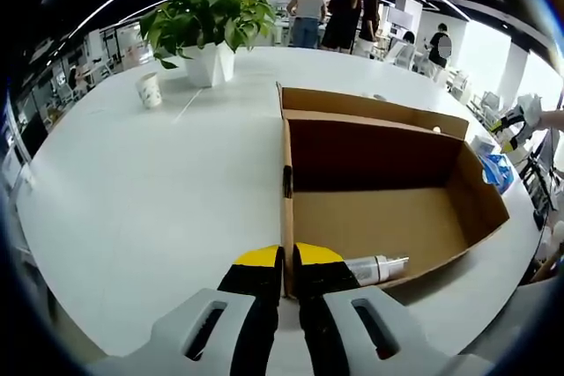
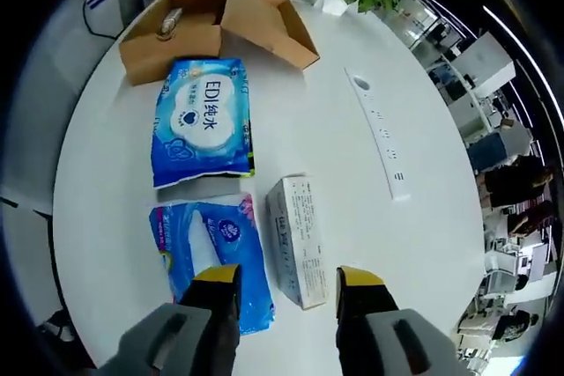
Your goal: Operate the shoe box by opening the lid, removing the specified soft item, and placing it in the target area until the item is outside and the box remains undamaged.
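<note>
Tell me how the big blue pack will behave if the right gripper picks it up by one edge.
The big blue pack looks like a soft plastic wrapper, so it will probably sag and fold. Its glossy film may slip between the jaws. Lying flat on the table, it seems unlikely to roll.

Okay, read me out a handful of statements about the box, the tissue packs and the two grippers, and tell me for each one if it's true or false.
1. The left gripper is closed on the edge of the cardboard box. True.
2. The box lid is shut. False: the box is open, and its inside shows.
3. A white bottle lies inside the box. True.
4. The right gripper is clamped on a tissue pack. False: its jaws are open and hold nothing.
5. Two blue tissue packs, a large one and a small one, lie on the table outside the box. True.
6. The potted plant stands inside the box. False: it stands on the table beyond it.
</note>
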The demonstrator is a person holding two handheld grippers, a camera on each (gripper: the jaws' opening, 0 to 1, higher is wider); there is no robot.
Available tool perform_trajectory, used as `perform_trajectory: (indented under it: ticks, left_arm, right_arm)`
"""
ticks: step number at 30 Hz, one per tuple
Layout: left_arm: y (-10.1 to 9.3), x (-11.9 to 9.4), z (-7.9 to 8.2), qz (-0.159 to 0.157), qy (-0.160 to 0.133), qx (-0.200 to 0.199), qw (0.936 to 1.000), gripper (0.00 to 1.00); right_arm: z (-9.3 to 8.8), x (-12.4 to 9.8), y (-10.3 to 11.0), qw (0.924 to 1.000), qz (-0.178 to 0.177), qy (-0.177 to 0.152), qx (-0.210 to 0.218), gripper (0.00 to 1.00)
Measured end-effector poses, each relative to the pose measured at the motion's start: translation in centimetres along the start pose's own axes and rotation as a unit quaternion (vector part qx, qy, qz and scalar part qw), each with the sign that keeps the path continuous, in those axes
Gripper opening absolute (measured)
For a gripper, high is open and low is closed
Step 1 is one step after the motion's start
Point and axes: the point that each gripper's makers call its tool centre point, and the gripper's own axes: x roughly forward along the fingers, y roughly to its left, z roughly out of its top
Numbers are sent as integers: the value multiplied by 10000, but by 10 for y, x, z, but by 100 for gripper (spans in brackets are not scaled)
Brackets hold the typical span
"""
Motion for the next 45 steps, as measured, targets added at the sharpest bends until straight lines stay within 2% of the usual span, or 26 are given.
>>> perform_trajectory:
  ticks: [7, 14, 20, 24, 29, 36, 41, 43, 45]
  left_arm:
    - [0, -1, 0, -16, -23, -13, 10000, 3]
    - [-2, -2, -2, -24, -24, 22, 10000, 4]
    - [-3, -3, -3, -21, -63, 146, 9999, 4]
    - [-4, -4, -2, -17, -87, 270, 9996, 4]
    - [-4, -4, -3, -53, -55, 387, 9992, 5]
    - [-7, -6, -1, -177, 37, 690, 9974, 9]
    - [-10, -10, 3, -233, 99, 832, 9962, 17]
    - [-11, -11, 4, -290, 146, 907, 9953, 16]
    - [-9, -12, 7, -312, 184, 1071, 9936, 16]
  right_arm:
    - [7, -11, 8, 9994, -60, -185, 270, 54]
    - [32, -40, 45, 9973, -130, -470, 553, 60]
    - [44, -54, 59, 9922, -232, -738, 973, 69]
    - [53, -61, 67, 9828, -336, -1039, 1491, 76]
    - [56, -64, 80, 9785, -401, -1160, 1658, 82]
    - [64, -68, 93, 9672, -675, -1350, 2046, 92]
    - [71, -77, 94, 9530, -955, -1565, 2412, 98]
    - [73, -79, 95, 9497, -1053, -1591, 2485, 99]
    - [74, -80, 100, 9498, -1071, -1554, 2497, 99]
